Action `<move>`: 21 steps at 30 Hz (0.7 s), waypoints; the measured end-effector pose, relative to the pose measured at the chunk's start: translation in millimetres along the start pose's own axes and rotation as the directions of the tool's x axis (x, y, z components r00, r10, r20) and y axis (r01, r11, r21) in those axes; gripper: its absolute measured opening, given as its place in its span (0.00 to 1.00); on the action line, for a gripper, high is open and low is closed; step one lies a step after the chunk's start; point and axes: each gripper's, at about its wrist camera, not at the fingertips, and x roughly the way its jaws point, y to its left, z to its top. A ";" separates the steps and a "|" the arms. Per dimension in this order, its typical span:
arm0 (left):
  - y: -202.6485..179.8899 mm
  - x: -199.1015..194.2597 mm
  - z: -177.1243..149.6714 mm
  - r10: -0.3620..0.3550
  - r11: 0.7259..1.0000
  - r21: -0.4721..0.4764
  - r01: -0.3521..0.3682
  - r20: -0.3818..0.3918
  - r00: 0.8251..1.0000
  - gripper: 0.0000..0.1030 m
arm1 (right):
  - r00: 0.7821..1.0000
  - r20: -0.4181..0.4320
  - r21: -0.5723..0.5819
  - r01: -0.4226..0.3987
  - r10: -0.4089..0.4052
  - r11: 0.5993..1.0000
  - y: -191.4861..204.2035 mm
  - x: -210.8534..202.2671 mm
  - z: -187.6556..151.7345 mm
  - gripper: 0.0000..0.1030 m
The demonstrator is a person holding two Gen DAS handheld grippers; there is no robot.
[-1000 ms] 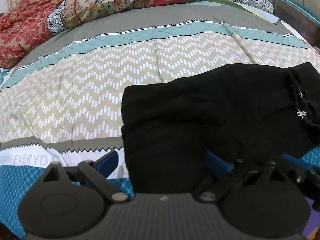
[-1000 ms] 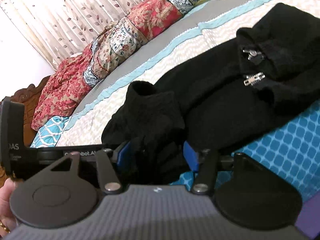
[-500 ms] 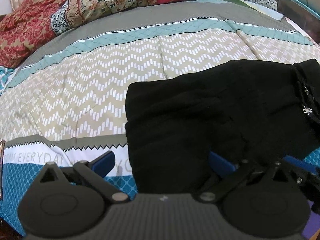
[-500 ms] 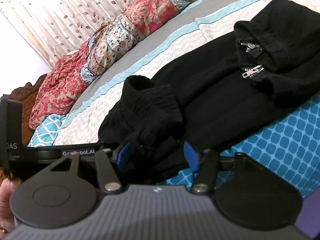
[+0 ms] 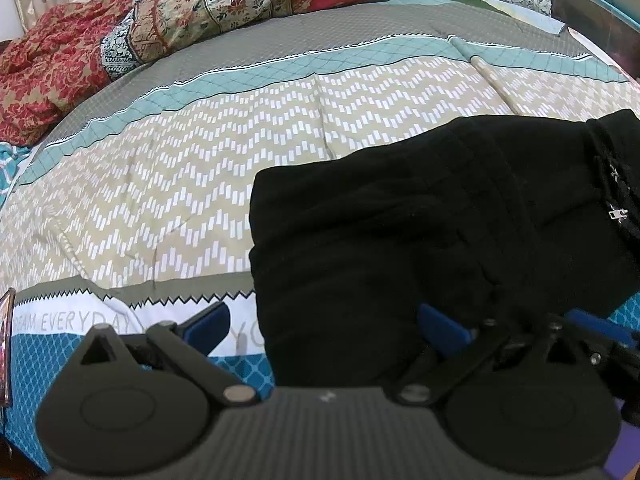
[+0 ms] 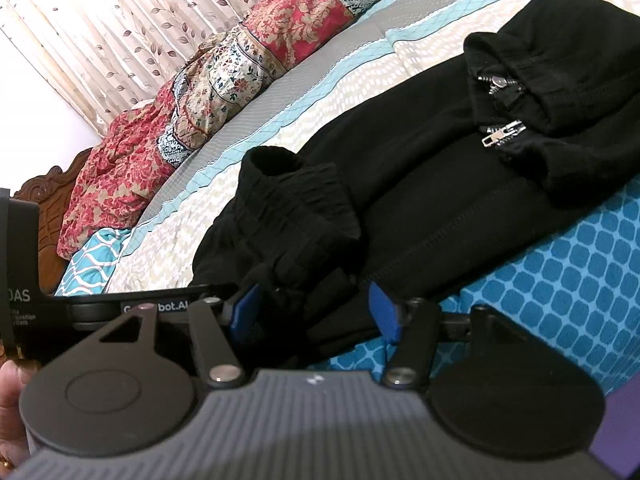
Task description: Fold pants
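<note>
Two hand-held grippers at the bed's near edge. Left hand-held gripper spread wide, pants edge between its pads, no pinch visible. Right hand-held gripper part-spread around a bunched cuff; pads don't seem to press it. Pants lie folded on the bedspread, zips at the far end. Risks: closing on the bunch grabs uneven layers; lifting then skews the fold, or drags it off the near edge.

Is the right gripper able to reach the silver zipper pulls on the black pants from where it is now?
Probably yes. The right gripper sits at the near edge of the black pants, and only flat fabric lies between it and the zipper pulls.
</note>
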 end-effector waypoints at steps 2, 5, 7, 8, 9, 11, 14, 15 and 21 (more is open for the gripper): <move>-0.1 0.0 0.0 0.001 1.000 0.001 -0.001 0.001 1.000 1.00 | 1.000 0.000 0.000 0.001 -0.001 1.000 0.5 0.3 0.0 0.61; -0.3 0.6 -0.6 0.003 1.000 0.004 -0.003 0.001 1.000 1.00 | 1.000 -0.001 -0.001 0.001 -0.001 1.000 0.3 0.2 0.3 0.62; 0.1 1.1 -0.6 0.003 1.000 0.005 -0.003 0.001 1.000 1.00 | 1.000 -0.001 -0.001 0.002 -0.002 1.000 0.3 0.0 0.3 0.62; 0.2 1.3 -0.8 0.002 1.000 0.005 -0.002 0.001 1.000 1.00 | 1.000 -0.001 -0.001 0.001 -0.001 1.000 0.3 0.0 0.4 0.62; 0.3 1.1 -0.6 0.001 1.000 0.004 -0.001 0.000 1.000 1.00 | 1.000 -0.001 -0.002 0.001 -0.001 1.000 0.2 0.0 0.5 0.62; 0.9 1.3 -0.5 -0.001 1.000 0.001 0.001 -0.003 1.000 1.00 | 1.000 -0.002 -0.001 0.003 -0.003 1.000 0.4 -0.1 0.3 0.62; 0.7 1.6 0.1 -0.001 1.000 0.001 0.001 -0.008 1.000 1.00 | 1.000 -0.003 -0.002 0.002 -0.002 1.000 -0.2 -0.2 0.8 0.62; 0.4 1.6 0.3 -0.001 1.000 0.003 0.001 -0.008 1.000 1.00 | 1.000 -0.003 -0.002 0.003 -0.003 1.000 -0.5 -0.3 0.7 0.62; 4.5 4.6 0.8 -0.026 0.999 -0.022 0.026 -0.022 0.999 1.00 | 1.000 -0.005 -0.003 0.004 -0.004 1.000 -1.0 0.2 0.4 0.62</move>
